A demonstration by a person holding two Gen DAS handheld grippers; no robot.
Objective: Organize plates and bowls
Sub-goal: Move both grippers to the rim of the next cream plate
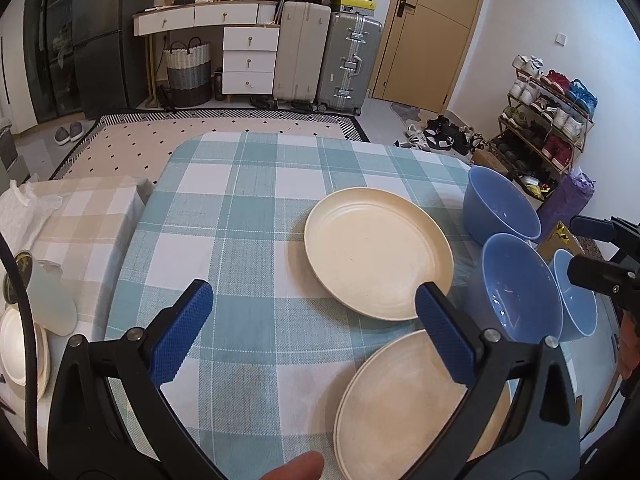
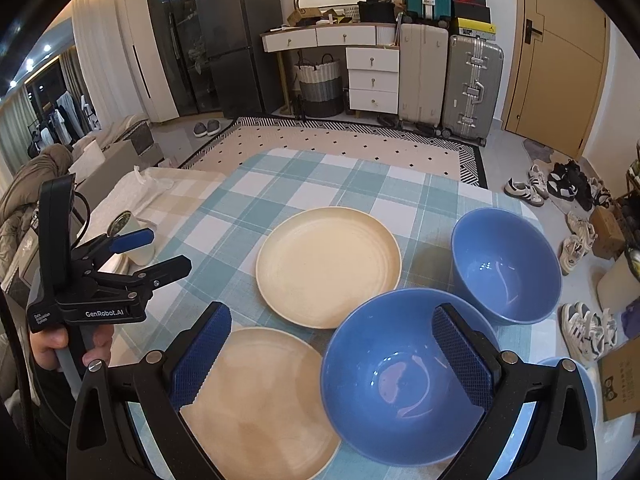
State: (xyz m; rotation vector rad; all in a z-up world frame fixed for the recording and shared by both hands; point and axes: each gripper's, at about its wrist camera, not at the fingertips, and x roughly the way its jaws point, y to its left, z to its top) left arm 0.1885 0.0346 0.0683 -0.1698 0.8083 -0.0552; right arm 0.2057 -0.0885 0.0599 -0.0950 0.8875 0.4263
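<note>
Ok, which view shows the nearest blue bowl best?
Right wrist: the nearest blue bowl fills the foreground, its inside visible between the right tool fingers. Left wrist shows only a sliver at the edge.

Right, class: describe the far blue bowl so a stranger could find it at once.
Start at the checked tablecloth and find the blue bowls along its right side. The far blue bowl sits nearest the shoes on the floor, right of the far cream plate, with no jaws around it.

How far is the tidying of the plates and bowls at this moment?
Nothing looks stacked yet. The two cream plates, far plate and near plate, lie apart on the checked tablecloth. Three blue bowls stand separately. The left gripper and right gripper are open and hold nothing. All stacking remains.
</note>
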